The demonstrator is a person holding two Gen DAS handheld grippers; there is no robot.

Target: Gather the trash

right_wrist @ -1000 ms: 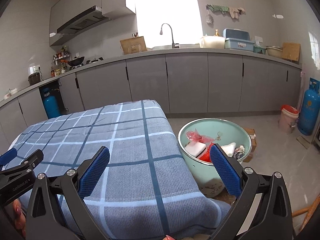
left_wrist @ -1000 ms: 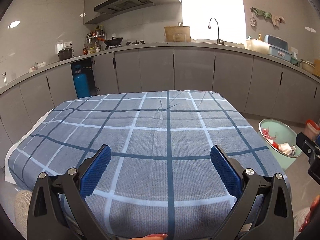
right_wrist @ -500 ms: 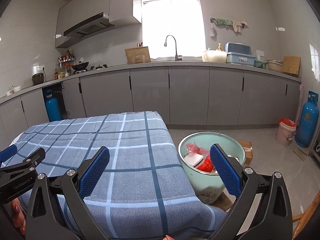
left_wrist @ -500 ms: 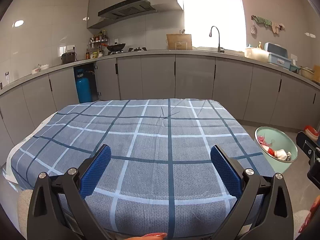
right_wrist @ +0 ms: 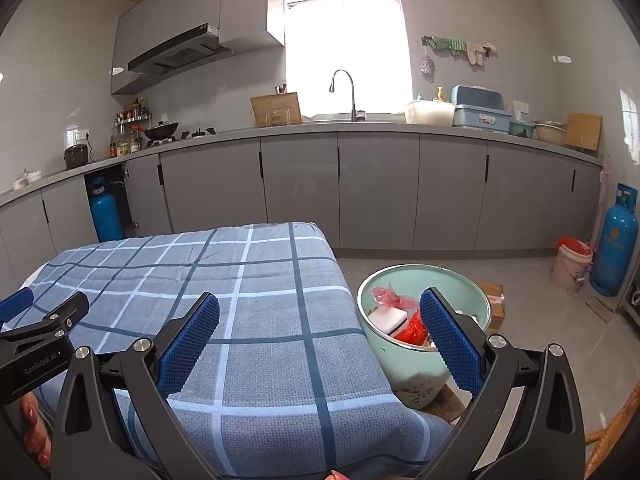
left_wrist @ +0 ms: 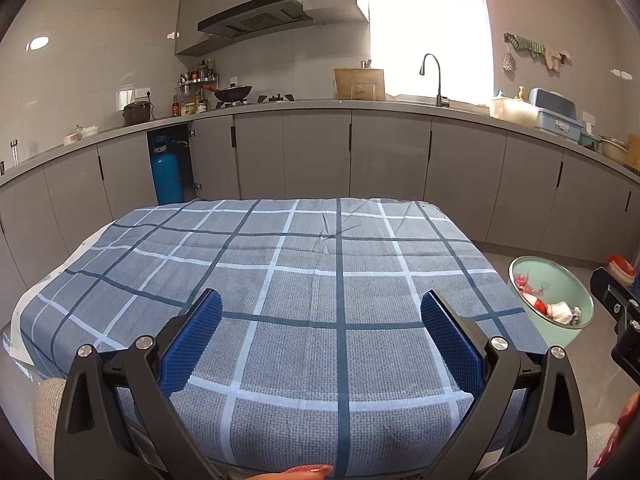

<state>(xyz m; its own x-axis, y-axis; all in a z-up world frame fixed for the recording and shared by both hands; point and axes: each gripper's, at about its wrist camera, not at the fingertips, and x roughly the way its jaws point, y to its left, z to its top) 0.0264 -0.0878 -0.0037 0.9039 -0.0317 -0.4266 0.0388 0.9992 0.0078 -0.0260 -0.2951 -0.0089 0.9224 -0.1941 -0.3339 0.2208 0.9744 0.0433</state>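
Observation:
A mint-green bin [right_wrist: 400, 372] stands on the floor right of the table and holds trash: a red plastic bag [right_wrist: 386, 294], a white block [right_wrist: 386, 318] and red netting. The same bin [left_wrist: 560, 280] shows at the right in the left wrist view. My left gripper [left_wrist: 320, 316] hangs open over the near edge of the blue checked tablecloth [left_wrist: 280, 280], nothing between its blue pads. My right gripper [right_wrist: 320, 316] is open too, straddling the table's right corner and the bin. No trash lies on the cloth [right_wrist: 240, 320].
Grey kitchen cabinets [left_wrist: 320, 152] and a counter with sink run along the far wall. A blue gas cylinder [right_wrist: 614, 256] and a small pink bucket [right_wrist: 572, 264] stand on the floor at right. A cardboard box [right_wrist: 494, 300] lies behind the bin.
Both views have tilted up and pulled back, so the table and bin sit lower and smaller in frame. Both grippers stay open.

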